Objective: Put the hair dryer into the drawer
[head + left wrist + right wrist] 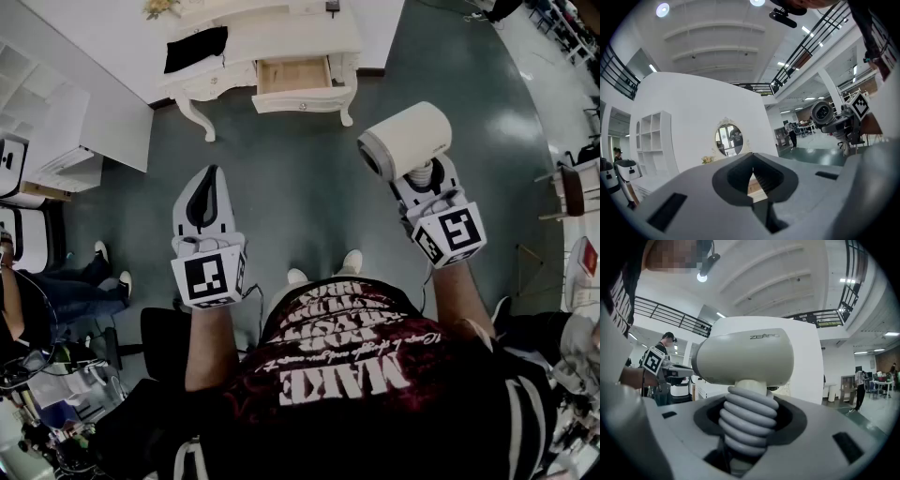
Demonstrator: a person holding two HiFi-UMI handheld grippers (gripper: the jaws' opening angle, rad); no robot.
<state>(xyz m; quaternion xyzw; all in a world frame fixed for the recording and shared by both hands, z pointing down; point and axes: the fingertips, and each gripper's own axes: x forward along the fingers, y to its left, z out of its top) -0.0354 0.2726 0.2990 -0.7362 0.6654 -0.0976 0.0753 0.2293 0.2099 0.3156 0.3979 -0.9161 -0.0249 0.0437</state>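
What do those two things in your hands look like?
The left tool and the right tool are pale grey shells with dark padding inside, each with a white cube of black square markers. The person's shirt is black with white lettering.

Lower end of the hair dryer point(745, 357) handle sunk out of sight in the jaws of the right gripper point(746, 427), open drawer point(293, 75) too small to see into, seated bystander point(66, 281) cut off at the left edge
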